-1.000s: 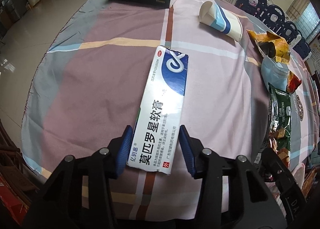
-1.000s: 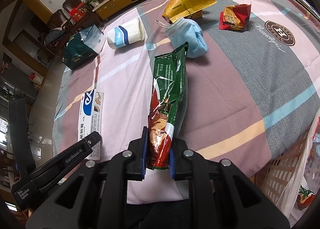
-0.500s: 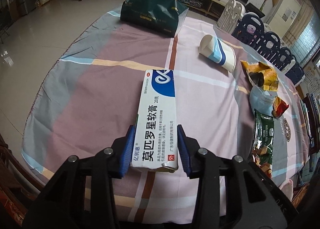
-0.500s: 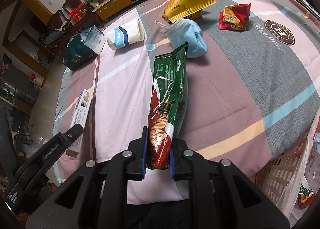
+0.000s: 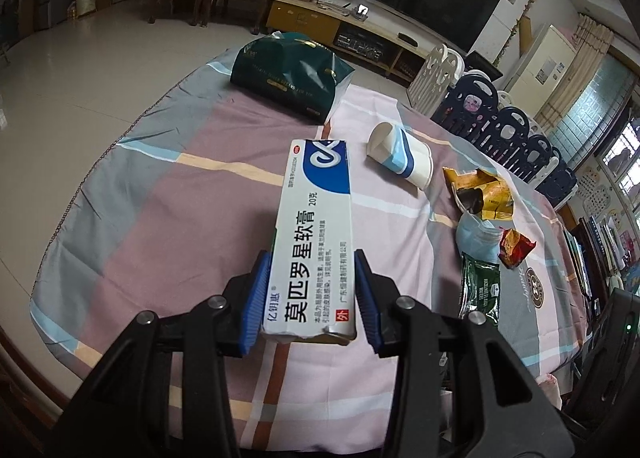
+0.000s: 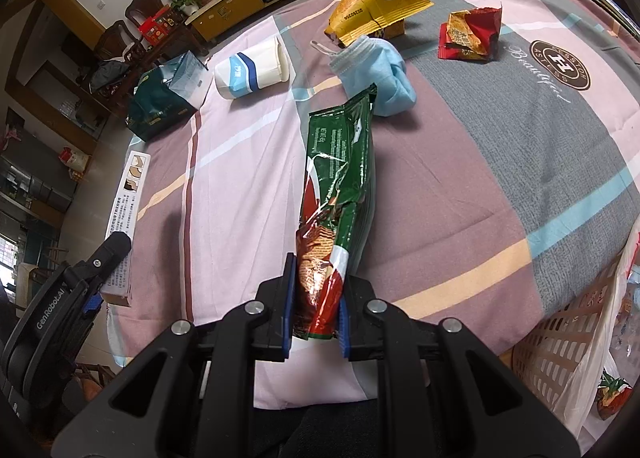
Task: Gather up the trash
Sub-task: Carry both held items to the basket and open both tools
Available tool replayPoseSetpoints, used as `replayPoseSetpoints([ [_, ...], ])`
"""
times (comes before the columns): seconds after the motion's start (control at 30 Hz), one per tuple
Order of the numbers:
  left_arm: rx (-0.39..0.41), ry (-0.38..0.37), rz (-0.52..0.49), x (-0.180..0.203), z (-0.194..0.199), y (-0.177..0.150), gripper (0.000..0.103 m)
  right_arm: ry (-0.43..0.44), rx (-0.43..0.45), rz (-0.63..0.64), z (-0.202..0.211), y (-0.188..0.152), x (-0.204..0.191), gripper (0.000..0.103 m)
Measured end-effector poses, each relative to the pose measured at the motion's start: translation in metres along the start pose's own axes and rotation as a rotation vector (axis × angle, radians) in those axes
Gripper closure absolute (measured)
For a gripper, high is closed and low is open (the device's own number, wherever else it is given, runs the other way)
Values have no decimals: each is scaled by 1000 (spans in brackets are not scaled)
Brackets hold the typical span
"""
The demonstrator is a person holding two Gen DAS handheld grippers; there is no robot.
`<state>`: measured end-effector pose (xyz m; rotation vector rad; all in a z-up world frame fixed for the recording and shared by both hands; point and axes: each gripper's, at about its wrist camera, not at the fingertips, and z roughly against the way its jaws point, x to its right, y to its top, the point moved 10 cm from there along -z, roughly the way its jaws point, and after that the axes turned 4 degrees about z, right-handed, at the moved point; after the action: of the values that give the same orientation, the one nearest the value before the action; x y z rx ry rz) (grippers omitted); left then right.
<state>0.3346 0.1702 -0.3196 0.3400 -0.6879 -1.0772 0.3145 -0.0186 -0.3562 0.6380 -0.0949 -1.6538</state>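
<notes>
A white and blue ointment box (image 5: 316, 218) is clamped by its near end in my left gripper (image 5: 311, 258) and hangs just above the checked tablecloth (image 5: 160, 210). The right wrist view shows that box (image 6: 126, 210) and the left gripper (image 6: 94, 290) at the table's left edge. My right gripper (image 6: 318, 278) is shut on the near end of a long green snack bag (image 6: 340, 162), the rest of which lies on the cloth. Loose on the table are a tipped paper cup (image 6: 252, 68), a yellow wrapper (image 6: 372, 8), a blue face mask (image 6: 376, 74) and a red wrapper (image 6: 470, 34).
A dark green gift bag (image 5: 292, 74) lies at the table's far edge. A woven basket with a white liner (image 6: 576, 322) stands at the near right, some rubbish inside. Stacked plastic chairs (image 5: 500, 114) line the far side.
My left gripper's jaws closed on the ointment box, lifted it off the cloth and tilted upward. The right gripper and its snack bag have not moved.
</notes>
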Motion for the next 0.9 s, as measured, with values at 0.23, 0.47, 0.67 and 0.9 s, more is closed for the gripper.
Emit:
replayPoseSetpoints([
  [0.23,3,15,-8,-1,-2,-1,61,29,30,-53,9,7,8,85],
  [0.47,-1,28,-18,-1,-4,-2,61,12,134,-136,70,35,74,85],
  [0.67,39,-11,-59,13,6,0,61,-43,192,-121,147,15,149,85],
  [0.9,-59,-256,-271,146,46,-66,61,-135,3,-176,148,-74,236,85],
])
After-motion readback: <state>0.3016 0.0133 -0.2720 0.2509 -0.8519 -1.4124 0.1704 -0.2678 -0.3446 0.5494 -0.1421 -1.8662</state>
